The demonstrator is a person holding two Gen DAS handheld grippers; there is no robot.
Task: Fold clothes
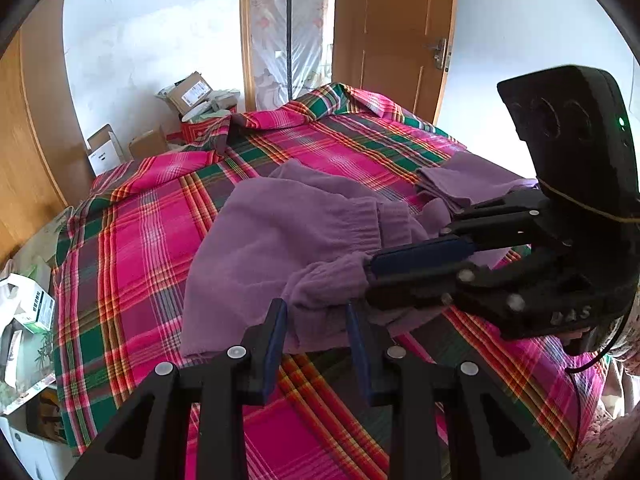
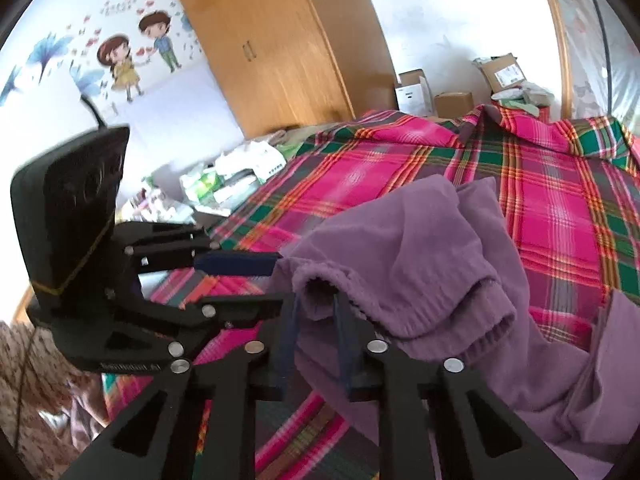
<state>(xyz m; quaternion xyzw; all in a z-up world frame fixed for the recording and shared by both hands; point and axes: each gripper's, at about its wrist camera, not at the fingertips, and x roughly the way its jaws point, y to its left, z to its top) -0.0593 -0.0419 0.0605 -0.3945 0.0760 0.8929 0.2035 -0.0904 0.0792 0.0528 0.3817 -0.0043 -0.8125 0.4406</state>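
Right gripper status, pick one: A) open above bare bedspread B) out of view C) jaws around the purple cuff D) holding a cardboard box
C: in the right wrist view the right gripper has its fingers either side of the cuff of the purple sweater; the left wrist view shows it at that same cuff.

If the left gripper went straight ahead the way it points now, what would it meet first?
Most likely the purple garment: its bunched cuff lies just beyond the open left gripper, with the right gripper close beside that cuff. Depth is hard to judge through the fisheye.
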